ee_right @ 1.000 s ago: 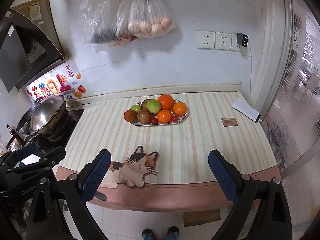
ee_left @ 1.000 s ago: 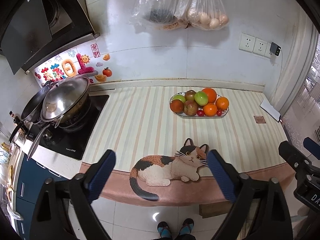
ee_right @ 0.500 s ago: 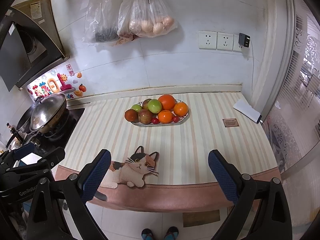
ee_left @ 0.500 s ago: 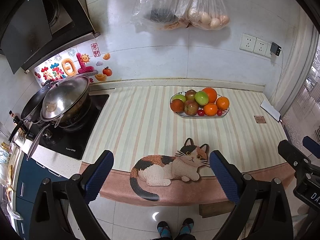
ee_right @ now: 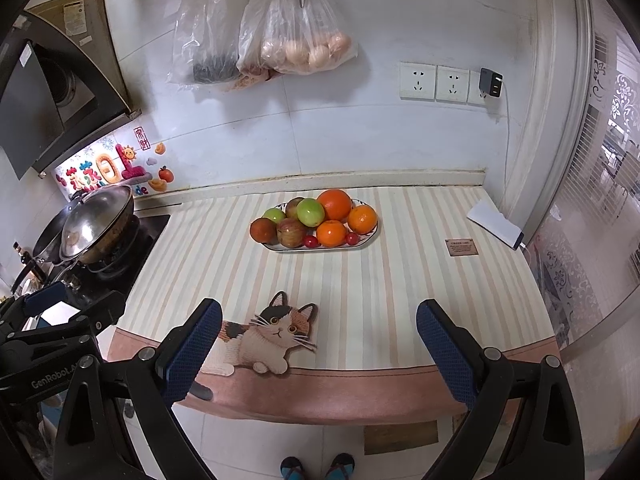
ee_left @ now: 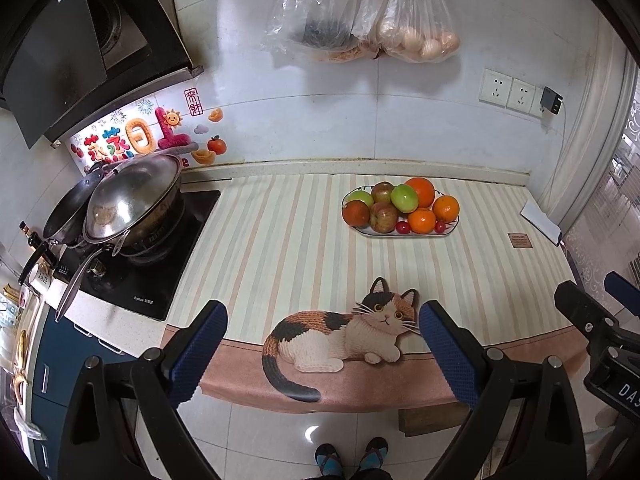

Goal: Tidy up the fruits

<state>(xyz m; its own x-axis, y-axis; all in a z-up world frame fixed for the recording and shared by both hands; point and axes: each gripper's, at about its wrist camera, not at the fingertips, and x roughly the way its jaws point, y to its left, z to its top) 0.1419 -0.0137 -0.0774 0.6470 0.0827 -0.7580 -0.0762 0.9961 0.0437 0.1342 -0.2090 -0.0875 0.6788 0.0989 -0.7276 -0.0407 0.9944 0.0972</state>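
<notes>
I hold both the left gripper (ee_left: 320, 346) and right gripper (ee_right: 319, 346) spread and empty, judging approach next toward the heaped oval white fruit plate (ee_right: 320, 249) at twelve o'clock.

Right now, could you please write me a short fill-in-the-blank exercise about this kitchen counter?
1. The fruits are piled on a plate that rests on a ____ cloth.
2. Both the left tongs and the right tongs are ____, holding nothing.
3. The animal pictured on the cloth's near edge is a ____.
4. Two plastic bags hang on the ____ above the counter.

Missing words: striped; open; cat; wall
</notes>
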